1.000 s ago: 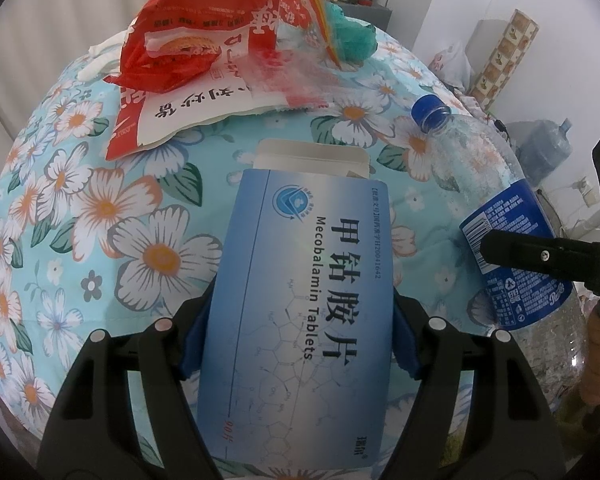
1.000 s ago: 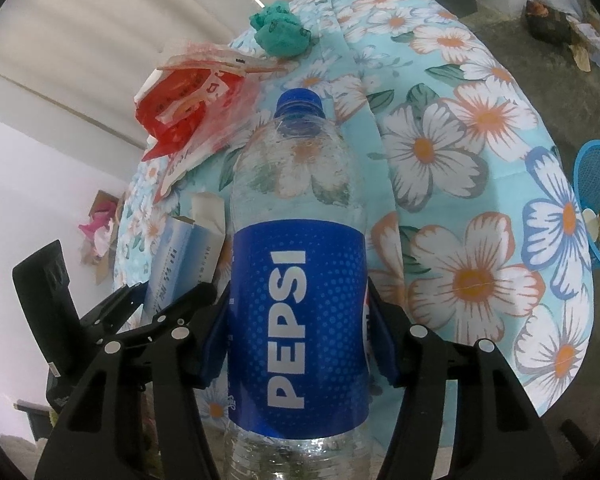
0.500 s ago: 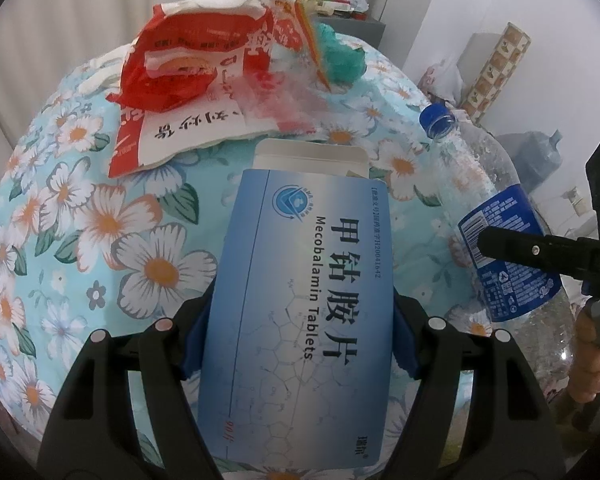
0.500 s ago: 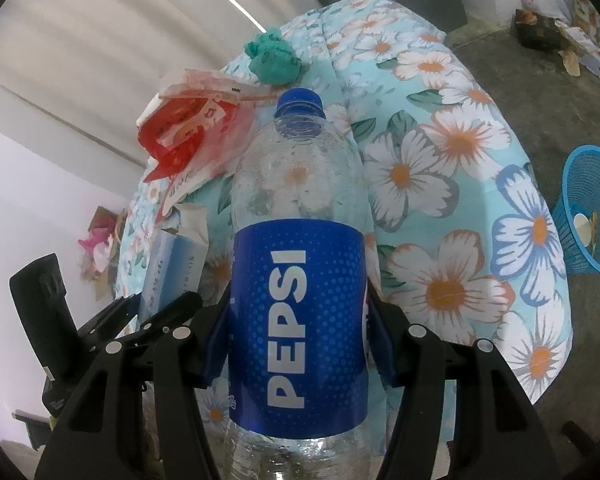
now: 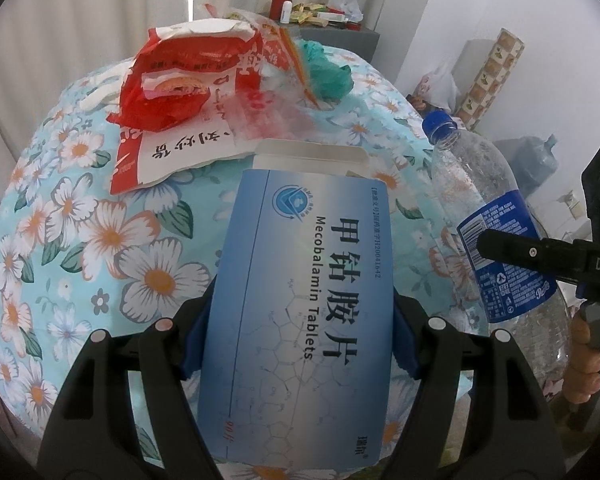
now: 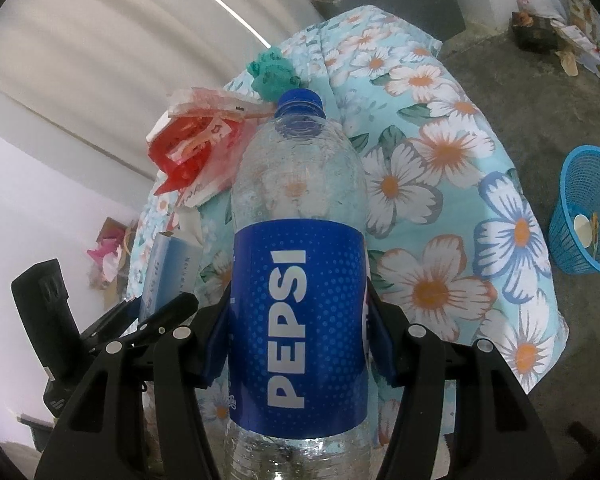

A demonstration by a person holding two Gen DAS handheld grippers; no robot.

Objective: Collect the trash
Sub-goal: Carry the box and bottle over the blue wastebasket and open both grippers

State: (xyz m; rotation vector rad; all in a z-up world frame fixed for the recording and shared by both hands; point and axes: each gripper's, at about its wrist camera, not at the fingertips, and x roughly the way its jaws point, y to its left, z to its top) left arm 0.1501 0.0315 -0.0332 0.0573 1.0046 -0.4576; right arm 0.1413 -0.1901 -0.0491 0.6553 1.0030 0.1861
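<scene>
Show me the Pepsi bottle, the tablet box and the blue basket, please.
Pepsi bottle (image 6: 296, 320): right wrist view, on its blue label.
Tablet box (image 5: 308, 312): left wrist view, on its printed face.
Blue basket (image 6: 570, 236): right wrist view, on its wall.

Home: floral tablecloth (image 5: 100, 240), concrete floor (image 6: 540, 112), wastebasket (image 6: 584, 216).

Both tools full; litter crowds the far end of the counter, bare cloth lies nearer.

The left tool (image 5: 298, 332) is filled by the tablet box (image 5: 304, 312) and the right tool (image 6: 296, 336) by the Pepsi bottle (image 6: 296, 280), and they hang close side by side with little gap between. Ahead on the counter (image 5: 80, 240), the red wrappers (image 5: 180, 92) and the green crumpled bag (image 5: 326, 74) block the far end; the flowered cloth left of the box lies bare. To the right, open floor (image 6: 540, 100) leads to the blue basket (image 6: 580, 216), standing apart from the counter's edge.
</scene>
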